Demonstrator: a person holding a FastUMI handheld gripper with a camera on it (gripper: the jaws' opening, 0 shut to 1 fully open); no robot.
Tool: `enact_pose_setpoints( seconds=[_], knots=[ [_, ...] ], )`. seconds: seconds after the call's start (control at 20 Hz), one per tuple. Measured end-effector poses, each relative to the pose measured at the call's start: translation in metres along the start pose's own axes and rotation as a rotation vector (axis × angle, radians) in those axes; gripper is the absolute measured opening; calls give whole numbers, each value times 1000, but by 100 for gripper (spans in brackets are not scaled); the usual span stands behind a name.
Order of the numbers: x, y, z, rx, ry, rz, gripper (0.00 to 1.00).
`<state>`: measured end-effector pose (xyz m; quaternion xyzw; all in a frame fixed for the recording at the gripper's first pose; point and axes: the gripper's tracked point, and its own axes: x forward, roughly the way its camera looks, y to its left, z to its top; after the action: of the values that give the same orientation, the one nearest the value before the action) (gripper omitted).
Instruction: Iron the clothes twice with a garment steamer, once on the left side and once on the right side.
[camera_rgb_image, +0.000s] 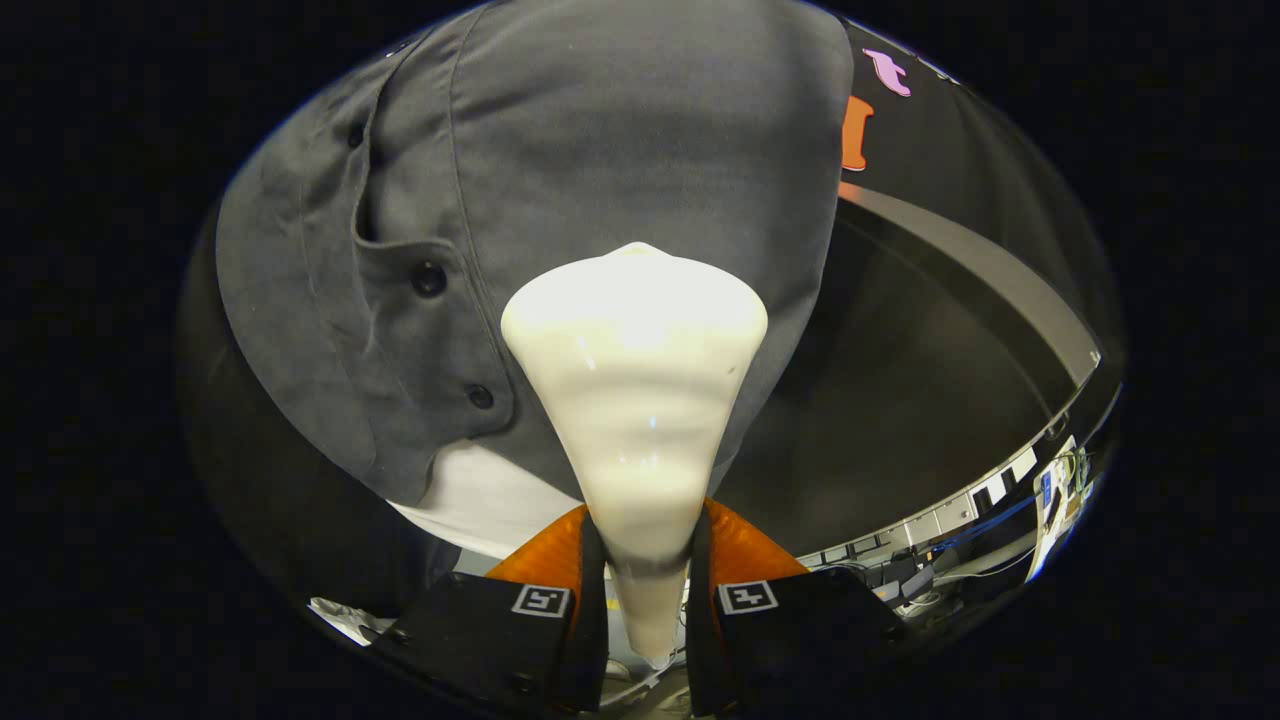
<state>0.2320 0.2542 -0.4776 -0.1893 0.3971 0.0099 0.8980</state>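
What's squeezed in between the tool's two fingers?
In the gripper view, the white steamer sits between them. The tool is shut on its narrow handle, and its wide head reaches ahead onto the grey shirt, right of the buttons.

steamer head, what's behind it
The grey shirt hangs right behind the white steamer head, with its button placket just beside it. The claw is shut on the steamer's handle. The cloth directly under the head is covered, so contact cannot be confirmed.
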Motion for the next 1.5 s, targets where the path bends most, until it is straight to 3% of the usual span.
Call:
enact_pose_setpoints(
  seconds=[0.55, 0.8, 1.2, 1.5],
  knots=[
    [23, -2, -46, 4, 62, 8, 40],
    [6, -7, -47, 15, 58, 13, 40],
    [-49, -11, -2, 6, -45, 16, 40],
    [-108, 14, 56, -3, -150, 43, 40]
  ],
)
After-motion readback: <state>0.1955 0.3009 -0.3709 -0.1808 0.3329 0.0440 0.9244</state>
